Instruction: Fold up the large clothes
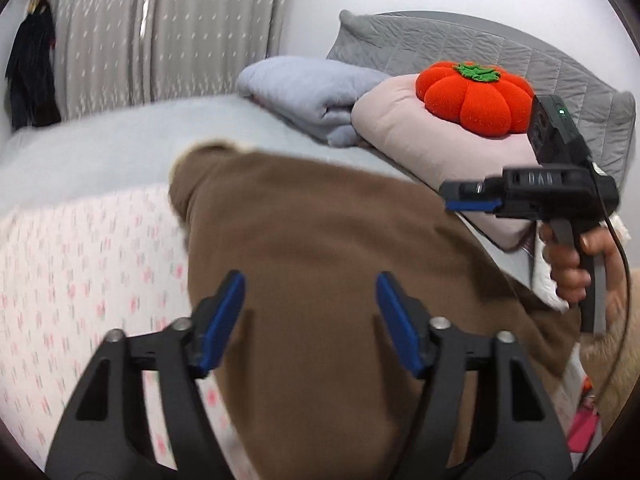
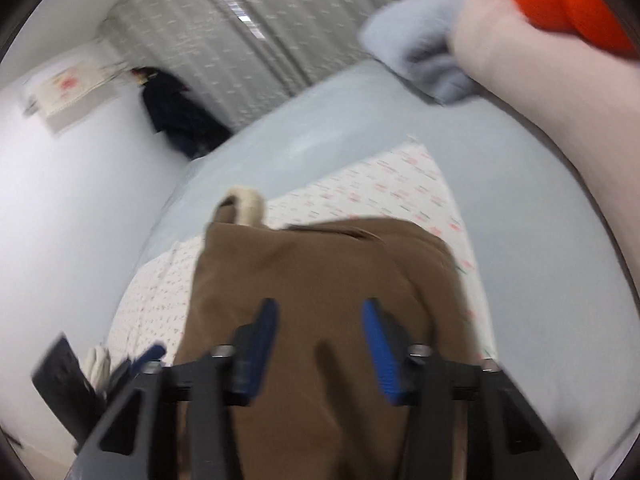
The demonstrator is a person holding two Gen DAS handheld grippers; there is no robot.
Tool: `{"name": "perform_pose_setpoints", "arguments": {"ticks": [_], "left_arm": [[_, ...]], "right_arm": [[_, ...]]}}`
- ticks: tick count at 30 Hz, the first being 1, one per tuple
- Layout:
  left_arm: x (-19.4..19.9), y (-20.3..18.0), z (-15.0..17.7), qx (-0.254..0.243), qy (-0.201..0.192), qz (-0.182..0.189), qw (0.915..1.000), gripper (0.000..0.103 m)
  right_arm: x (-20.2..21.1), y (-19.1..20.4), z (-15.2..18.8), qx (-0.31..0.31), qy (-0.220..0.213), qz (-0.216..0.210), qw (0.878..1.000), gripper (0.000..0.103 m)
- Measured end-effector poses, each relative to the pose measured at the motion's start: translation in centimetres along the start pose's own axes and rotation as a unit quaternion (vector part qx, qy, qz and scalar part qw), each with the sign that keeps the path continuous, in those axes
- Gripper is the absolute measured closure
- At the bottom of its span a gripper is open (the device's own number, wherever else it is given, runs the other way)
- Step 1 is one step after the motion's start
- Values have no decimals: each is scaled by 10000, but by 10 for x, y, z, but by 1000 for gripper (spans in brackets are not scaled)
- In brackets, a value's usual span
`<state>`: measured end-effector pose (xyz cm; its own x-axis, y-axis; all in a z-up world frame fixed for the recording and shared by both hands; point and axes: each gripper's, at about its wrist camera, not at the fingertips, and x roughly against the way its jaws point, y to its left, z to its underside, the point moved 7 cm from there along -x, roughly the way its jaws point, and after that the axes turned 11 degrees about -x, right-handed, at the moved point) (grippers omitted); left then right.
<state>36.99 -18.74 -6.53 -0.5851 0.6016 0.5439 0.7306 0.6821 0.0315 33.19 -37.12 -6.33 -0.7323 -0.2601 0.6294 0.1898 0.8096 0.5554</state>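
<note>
The left tongs point(image 1: 310, 316) stand spread wide, blue pads apart and holding nothing, poised over the brown garment point(image 1: 340, 260) that lies across the bed. The right tongs point(image 2: 320, 344) are likewise spread and empty above the same brown garment point(image 2: 312, 276), whose cream-lined edge point(image 2: 248, 198) curls up at the far end; whether either pair touches the cloth cannot be told. The garment rests on a white floral sheet point(image 1: 80, 264) laid over a pale grey bed cover point(image 1: 100, 148). Beyond it lie a folded light-blue blanket point(image 1: 312, 92), a pink pillow point(image 1: 420, 132) bearing an orange pumpkin cushion point(image 1: 472, 96), and a grey quilted headboard cover point(image 1: 460, 48). Patterned grey curtains point(image 1: 160, 32) hang behind, with dark clothing point(image 1: 32, 72) against the wall.
</note>
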Motion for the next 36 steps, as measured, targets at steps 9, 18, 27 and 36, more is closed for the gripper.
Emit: {"name": "perform_pose_setpoints", "arguments": {"ticks": [9,18,27,36], "left_arm": [[-130,31,-20,-585,1270,-709,9876,92],[-58,25,-12,-726,975,-791,9894,8],[-36,42,65,1798,1866,1410,9555,2],[-38,37,118,3817,1419,2549,8771,19]], "right_arm": [[-64,-63,-6,-148,274,1085,9936,102],[-15,-60,1,-181,468,922,9945,16],[-13,-91,69,-1599,2034,-430,9650,12],[-52,-73,98,-2083,2221,-1137,9457,48]]}}
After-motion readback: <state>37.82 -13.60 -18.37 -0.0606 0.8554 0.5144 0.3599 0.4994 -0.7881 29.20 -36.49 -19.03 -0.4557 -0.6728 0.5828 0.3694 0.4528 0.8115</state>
